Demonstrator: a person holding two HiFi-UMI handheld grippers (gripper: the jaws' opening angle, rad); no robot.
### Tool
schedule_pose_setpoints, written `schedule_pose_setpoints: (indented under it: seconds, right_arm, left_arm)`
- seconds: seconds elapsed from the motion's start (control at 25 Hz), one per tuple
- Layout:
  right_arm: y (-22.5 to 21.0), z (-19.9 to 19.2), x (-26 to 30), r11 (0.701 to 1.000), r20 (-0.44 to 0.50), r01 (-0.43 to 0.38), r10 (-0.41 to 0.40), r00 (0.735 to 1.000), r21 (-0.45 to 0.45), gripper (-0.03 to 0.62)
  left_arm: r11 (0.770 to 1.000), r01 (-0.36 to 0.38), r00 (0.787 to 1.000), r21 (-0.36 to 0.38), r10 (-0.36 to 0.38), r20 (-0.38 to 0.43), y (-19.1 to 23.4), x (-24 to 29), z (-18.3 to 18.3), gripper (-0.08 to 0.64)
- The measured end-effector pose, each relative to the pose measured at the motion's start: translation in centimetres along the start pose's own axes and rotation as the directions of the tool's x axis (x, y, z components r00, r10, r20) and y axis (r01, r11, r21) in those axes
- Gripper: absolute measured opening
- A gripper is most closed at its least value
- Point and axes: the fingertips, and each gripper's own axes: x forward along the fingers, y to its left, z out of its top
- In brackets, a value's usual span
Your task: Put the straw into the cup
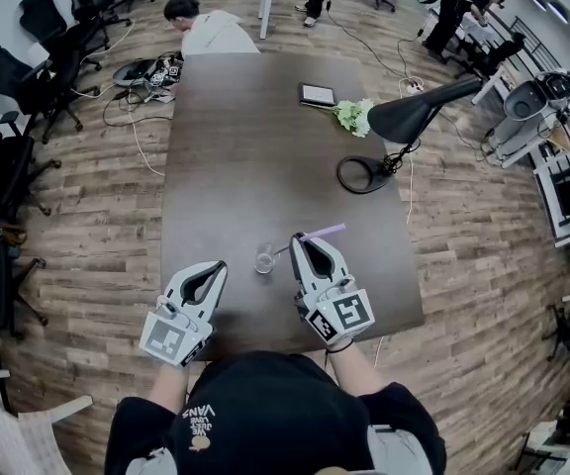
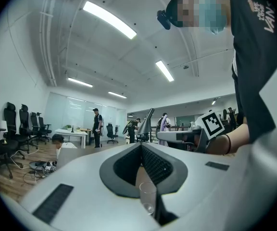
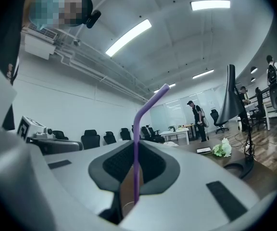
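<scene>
- Task not done: straw [image 1: 320, 234] is not yet seated in the cup [image 1: 264, 258].
- Cup is a clear glass standing upright on the bench [image 1: 236, 146] near its front edge, between the two grippers and touching neither.
- Right gripper [image 1: 299, 237]: jaws pressed together on the purple straw and pinching it at the tips. The bent top sticks out up and to the right.
- The straw's lower end slants down-left toward the cup and sits at or just beside the rim. Can't tell if it has crossed the mouth.
- In the right gripper view the straw runs down across the hollow between the jaws, with the cup rim showing just below its end.
- Left gripper [image 1: 223, 264]: jaw tips closed together with nothing between them. The cup only shows through the hollow in the left gripper view.
- Pose: both grippers are held low in front of the person over the front of the bench, jaws pointing away from the body and angled in toward the cup.
- The left gripper is just beside the cup on its left, the right one just beside it on its right.
- Left to do, as I judge it: line the straw end over the mouth, lower it in, let go.
</scene>
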Motion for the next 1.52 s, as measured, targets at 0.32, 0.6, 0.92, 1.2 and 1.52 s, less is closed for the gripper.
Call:
schedule_pose_setpoints:
  seconds: [0.32,0.6,0.92,1.2,1.52]
  right_arm:
    - [0.4,-3.7,1.1,1.000,-0.037,-0.022,0.022,0.999,-0.004,0.037]
    - [0.7,-6.9,2.1,0.999,-0.084,-0.036,0.036,0.996,-0.007,0.037]
    - [0.7,-9.8,2.5,0.999,-0.147,-0.030,0.028,0.989,-0.014,0.037]
    - [0.6,-11.9,2.8,1.000,-0.186,-0.029,0.026,0.982,-0.012,0.037]
    - [0.7,-12.9,3.1,0.999,-0.213,-0.036,0.033,0.976,-0.012,0.037]
  left_arm:
    - [1.000,-0.007,1.000,-0.011,0.007,-0.014,-0.3,-0.3,-0.9,0.011]
    - [1.000,-0.017,1.000,-0.016,0.017,-0.023,-0.2,-0.6,-1.1,0.011]
    - [0.999,-0.029,0.999,-0.018,0.028,-0.028,-0.1,-1.2,-1.1,0.011]
    - [0.999,-0.031,0.999,-0.023,0.030,-0.035,-0.1,-1.4,-1.6,0.011]
    - [0.999,-0.039,0.998,-0.025,0.038,-0.039,0.0,-1.5,-1.8,0.011]
